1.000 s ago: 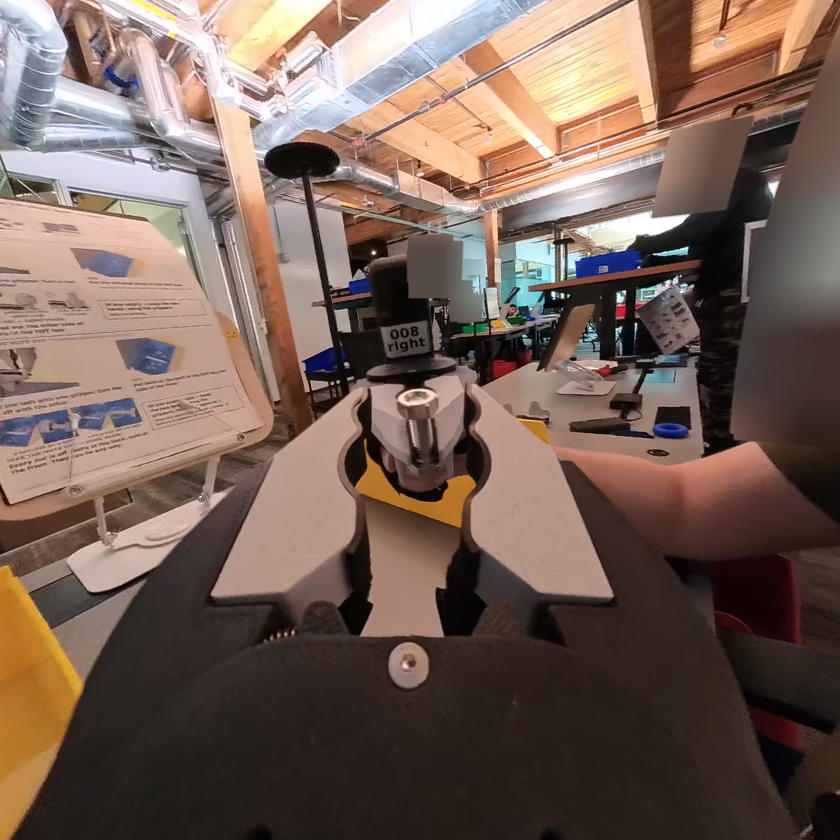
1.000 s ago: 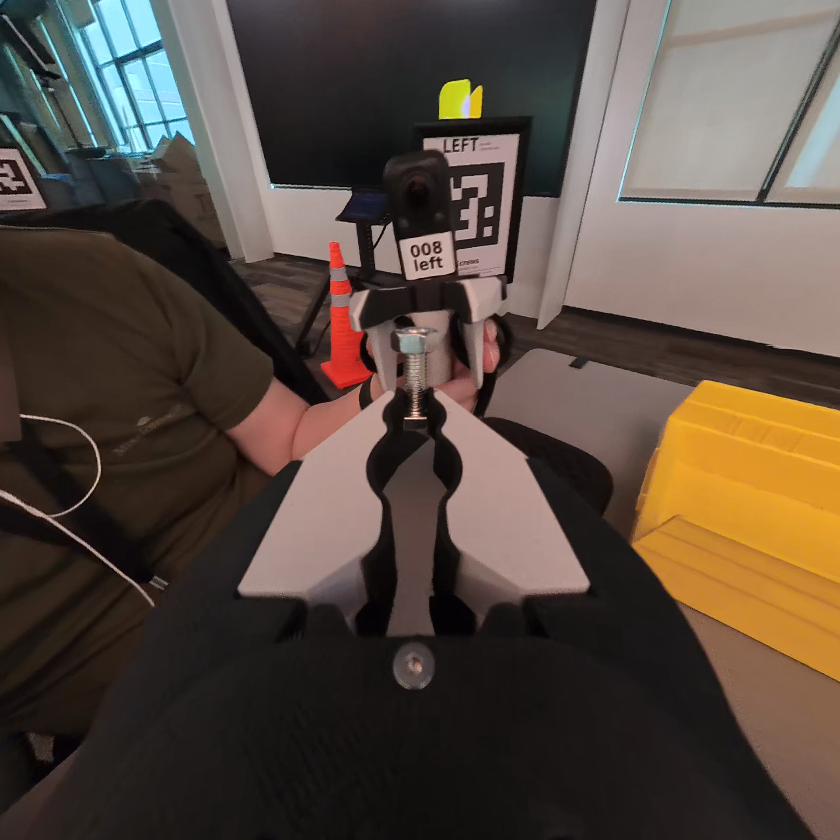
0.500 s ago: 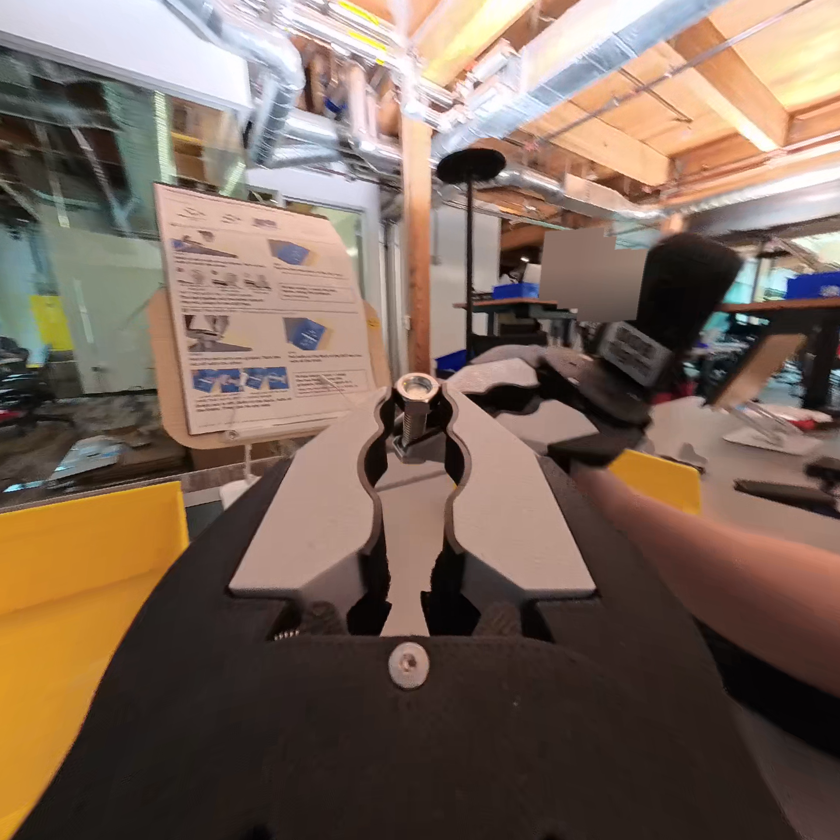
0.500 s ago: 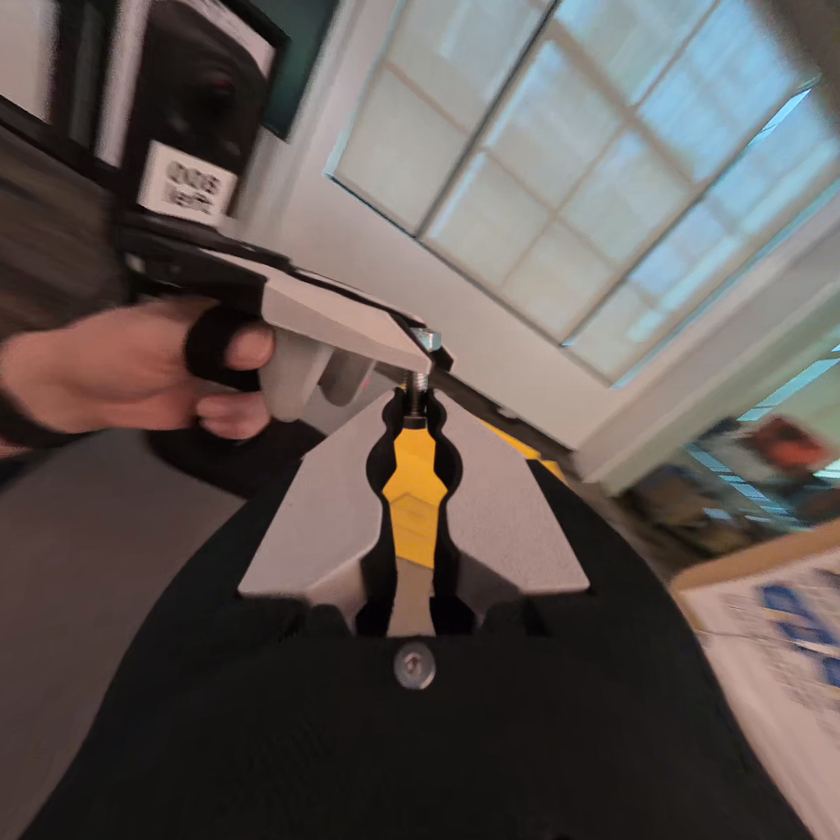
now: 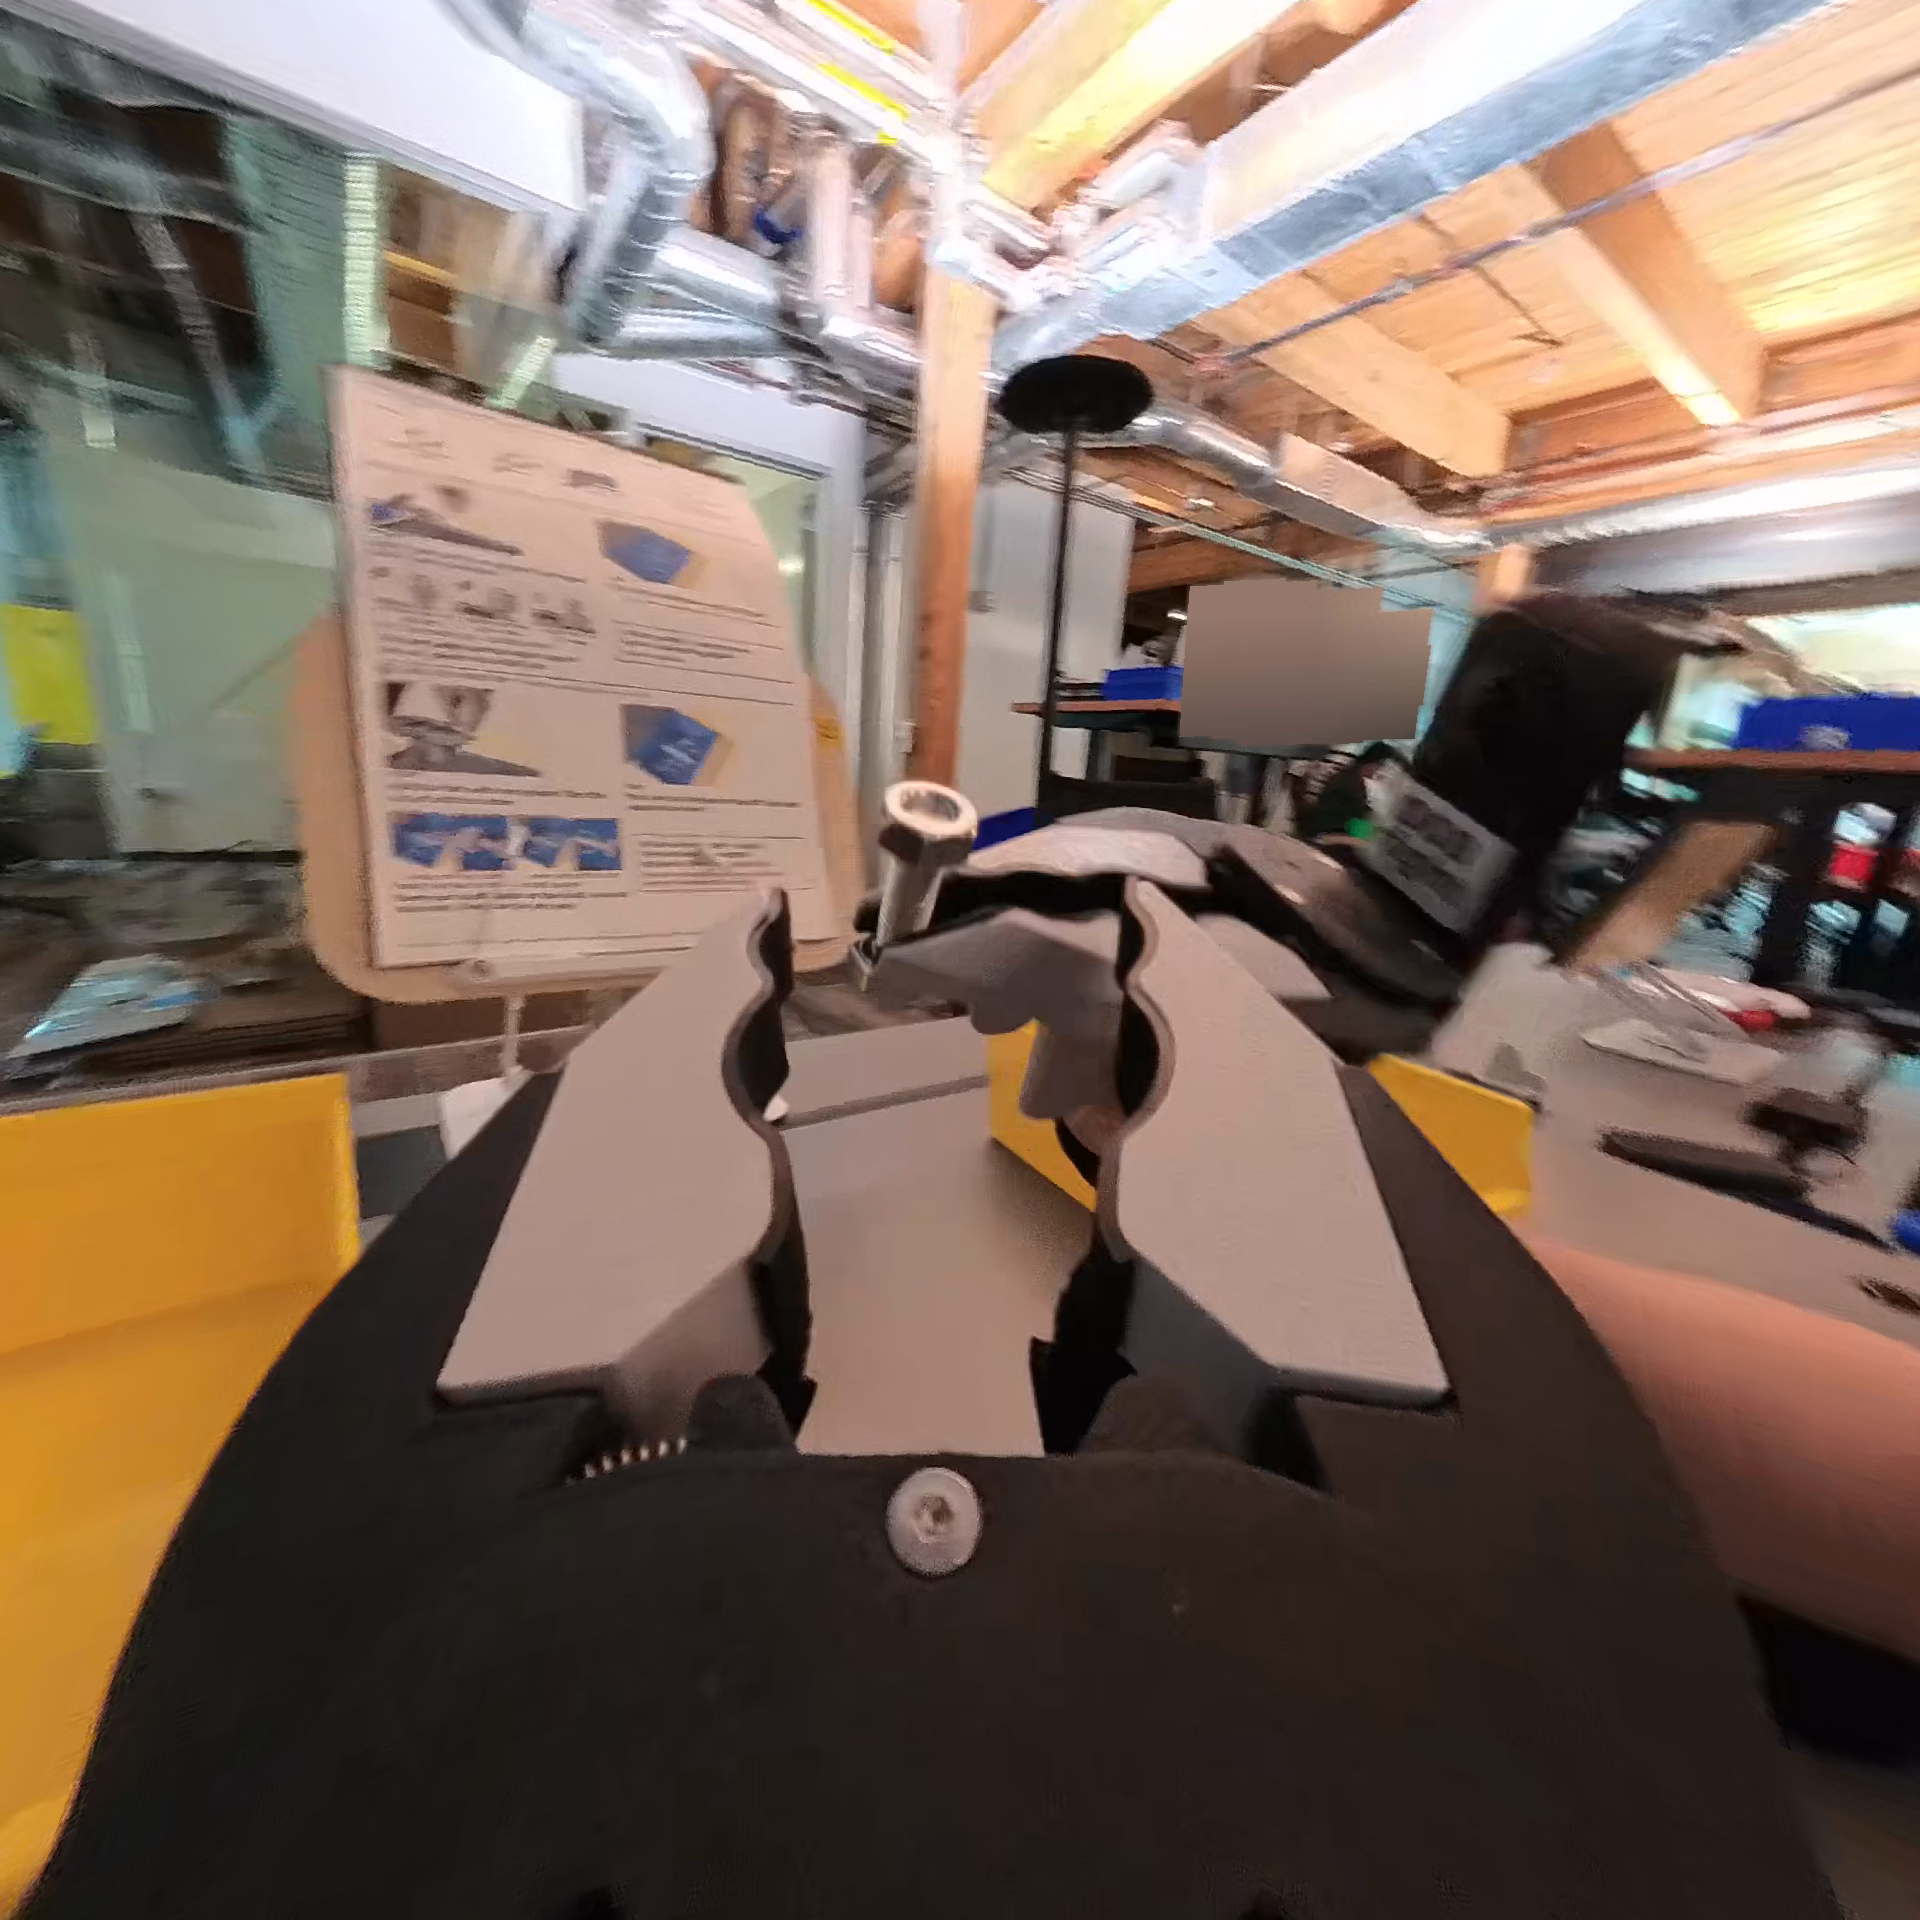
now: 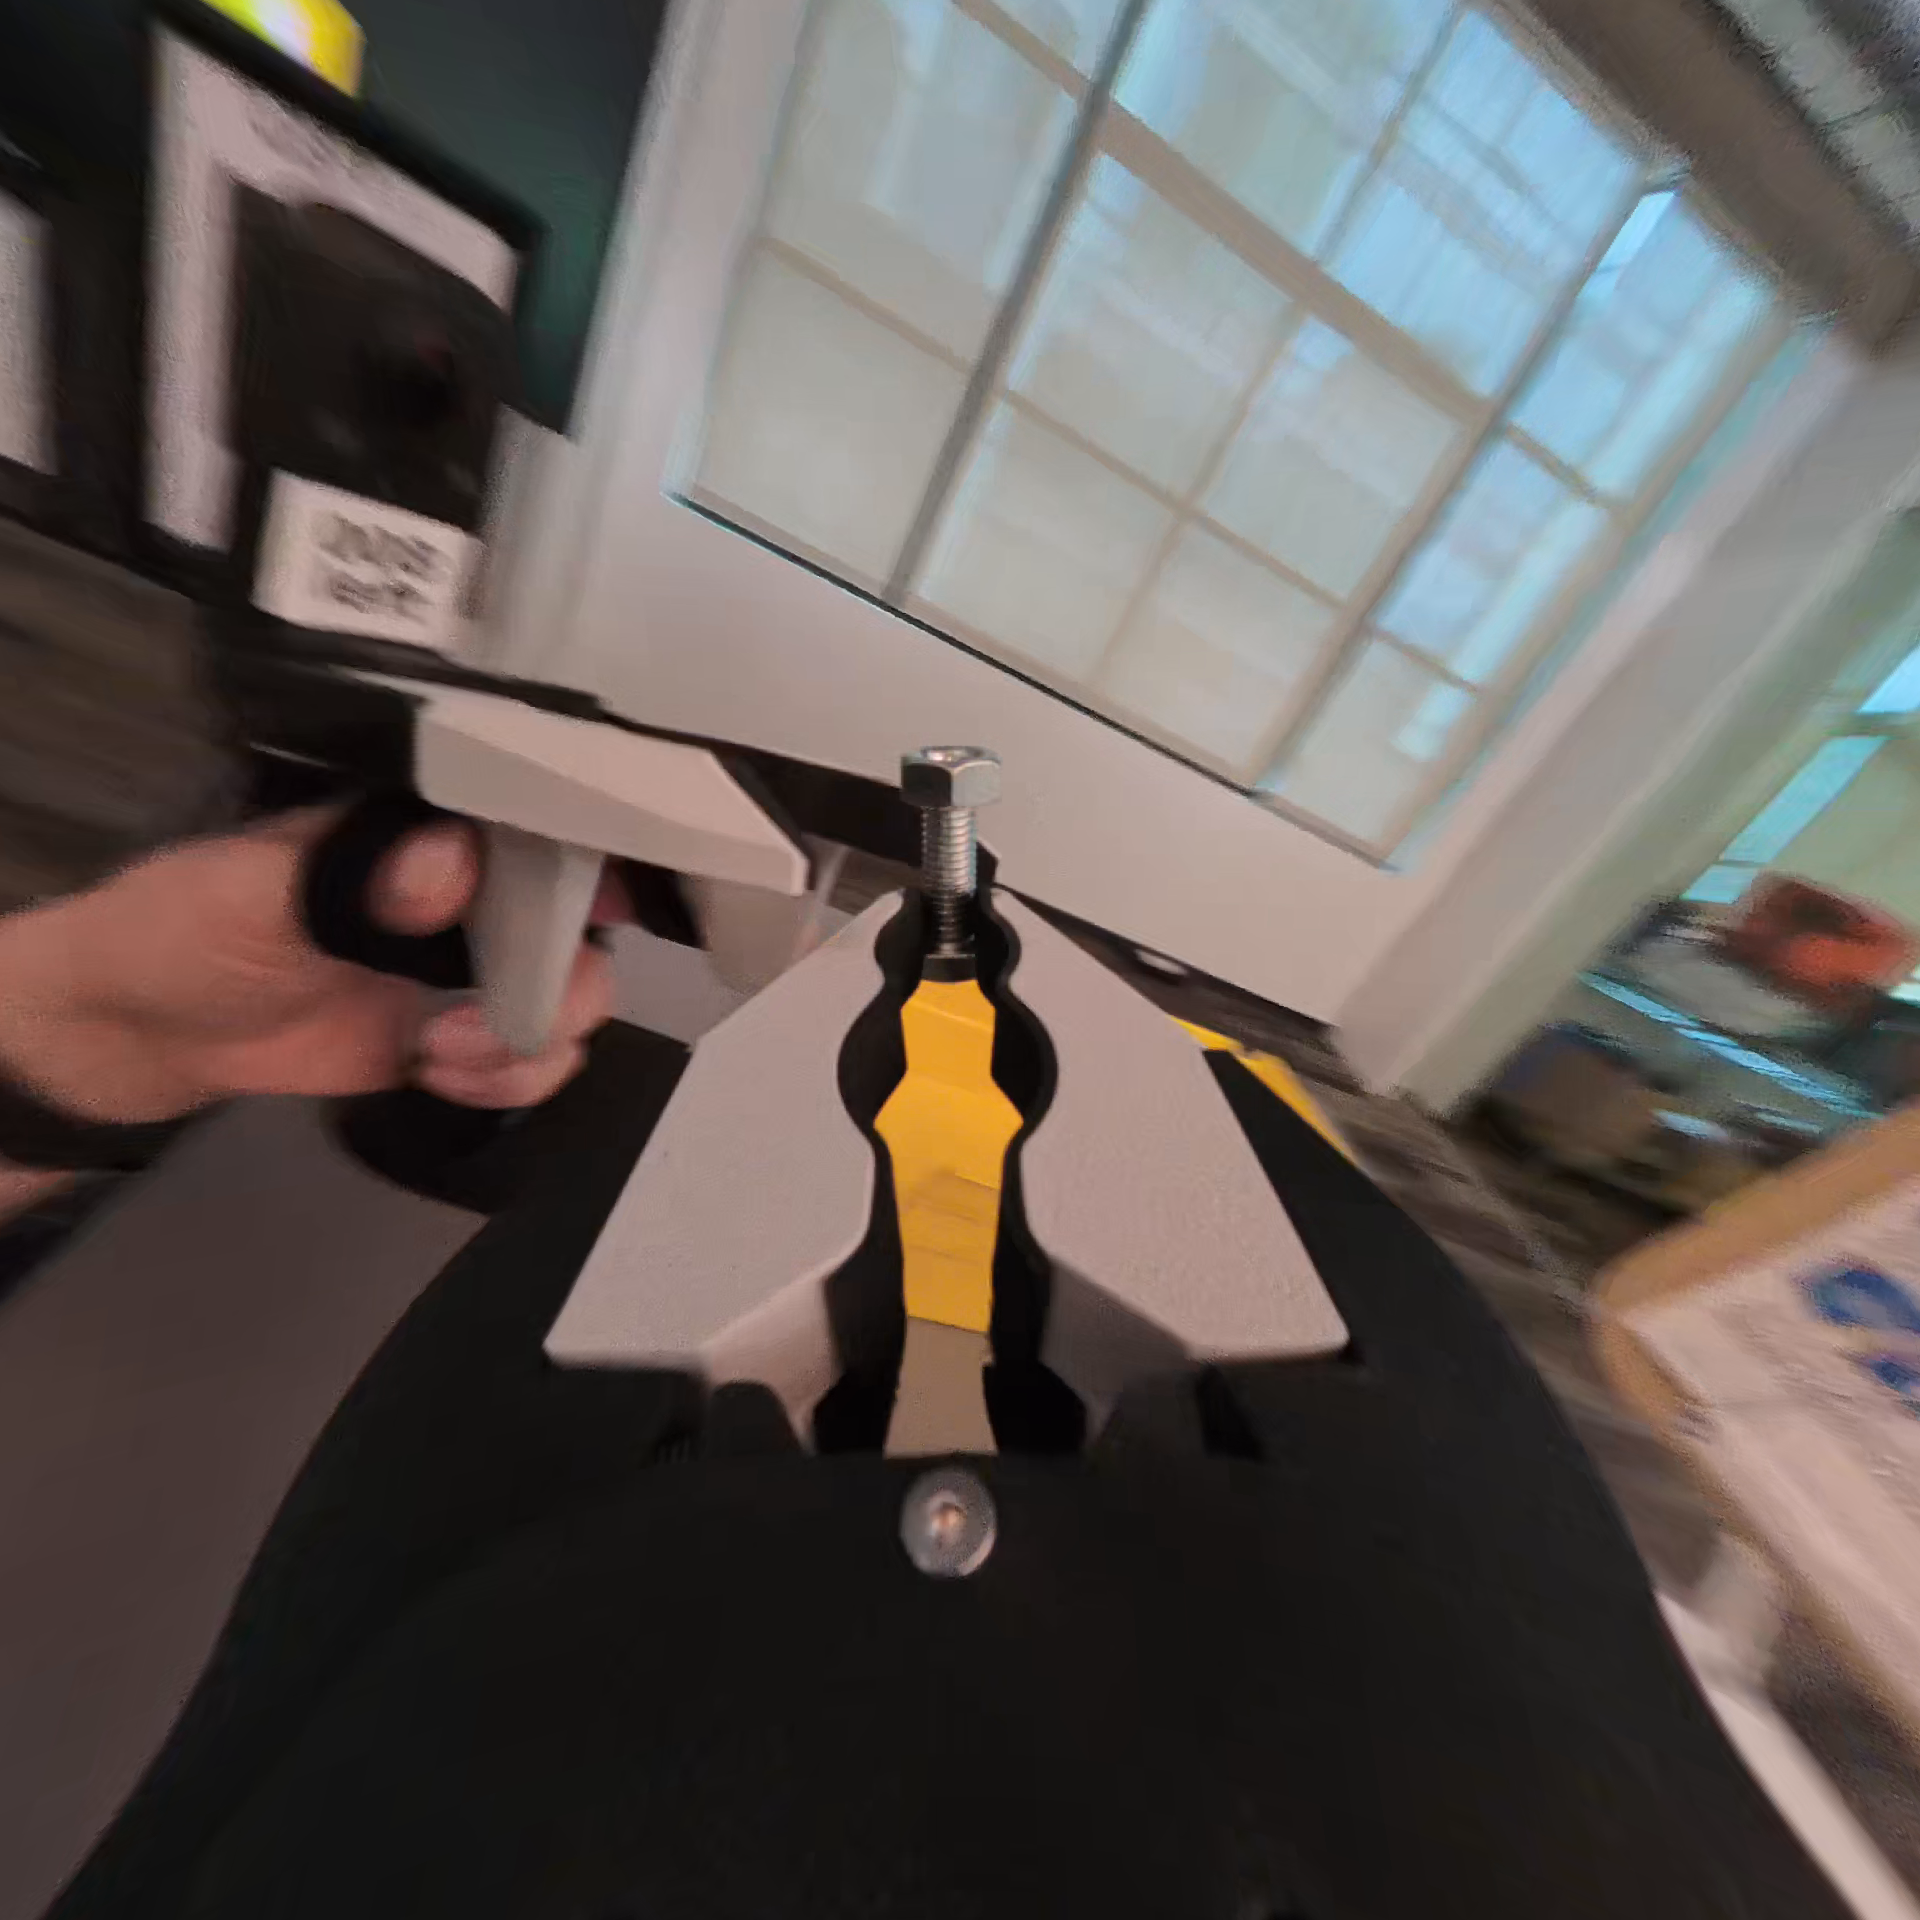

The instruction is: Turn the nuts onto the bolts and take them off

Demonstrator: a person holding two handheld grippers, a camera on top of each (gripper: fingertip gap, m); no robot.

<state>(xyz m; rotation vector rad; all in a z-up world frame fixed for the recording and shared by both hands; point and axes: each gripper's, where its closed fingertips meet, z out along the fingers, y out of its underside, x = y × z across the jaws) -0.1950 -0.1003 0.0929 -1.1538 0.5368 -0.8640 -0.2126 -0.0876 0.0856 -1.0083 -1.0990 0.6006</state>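
Silver bolt [image 6: 948,831]; grey-fingered, black-bodied right gripper [image 6: 951,935] and left gripper [image 5: 951,935]. Behind the bolt: yellow bin [image 6: 940,1143], white-framed window [image 6: 1195,416]. Beside it, a white instruction sheet [image 5: 582,717] with blue pictures.

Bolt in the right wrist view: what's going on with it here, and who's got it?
A person works two handheld tools near a yellow bin. The right tool is shut on the lower threaded end of a silver bolt, whose head sticks out past the tips. The left tool, gripped by the person's hand, is open and empty, close beside the bolt. Blur hides whether a nut sits on the threads.
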